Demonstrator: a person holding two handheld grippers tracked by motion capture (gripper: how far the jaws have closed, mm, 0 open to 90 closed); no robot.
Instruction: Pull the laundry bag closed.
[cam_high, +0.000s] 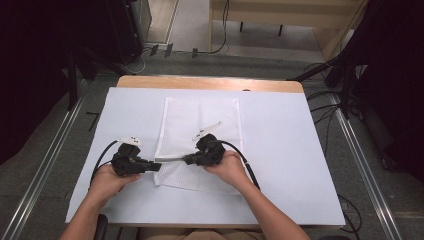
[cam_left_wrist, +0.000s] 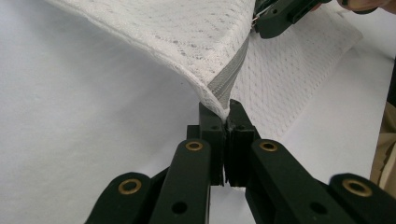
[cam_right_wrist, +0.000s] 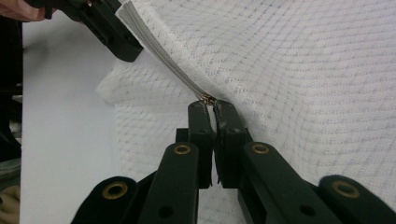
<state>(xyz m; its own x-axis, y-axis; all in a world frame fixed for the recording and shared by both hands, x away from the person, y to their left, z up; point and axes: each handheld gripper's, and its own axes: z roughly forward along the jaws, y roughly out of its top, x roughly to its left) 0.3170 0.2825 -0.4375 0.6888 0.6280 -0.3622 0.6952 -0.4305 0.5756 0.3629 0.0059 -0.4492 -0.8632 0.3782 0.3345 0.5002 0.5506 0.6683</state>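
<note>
A: High view had the white mesh bag (cam_high: 200, 135) lying flat at the centre of the frame on the white table (cam_high: 280, 150), with our two hands meeting at its lower edge. We had the left gripper (cam_high: 155, 166) at the lower left corner of the bag and the right gripper (cam_high: 189, 160) just beside it, a little toward the middle.

B: And the fingers? In the left gripper view ours were pressed together on the very corner of the bag (cam_left_wrist: 219, 60), where the grey zipper (cam_left_wrist: 226, 79) ended, with the cloth lifted off the table there.

A: Agreed. In the right gripper view the right fingers (cam_right_wrist: 201, 122) were closed narrow on the small brass zipper pull (cam_right_wrist: 208, 99), and the zipper tape (cam_right_wrist: 159, 56) ran taut from it up to the left gripper (cam_right_wrist: 122, 49) at the upper left of that frame.

B: So we judged the step as working the zipper: one hand anchored the end, the other held the slider. Which way it was meant to go we could not tell.

A: The next move, as we saw it, called for a steady pull along the line of the zipper, with the left grip kept firm so the mesh stayed stretched. If the corner slackened, we thought the slider might snag the cloth.
</note>
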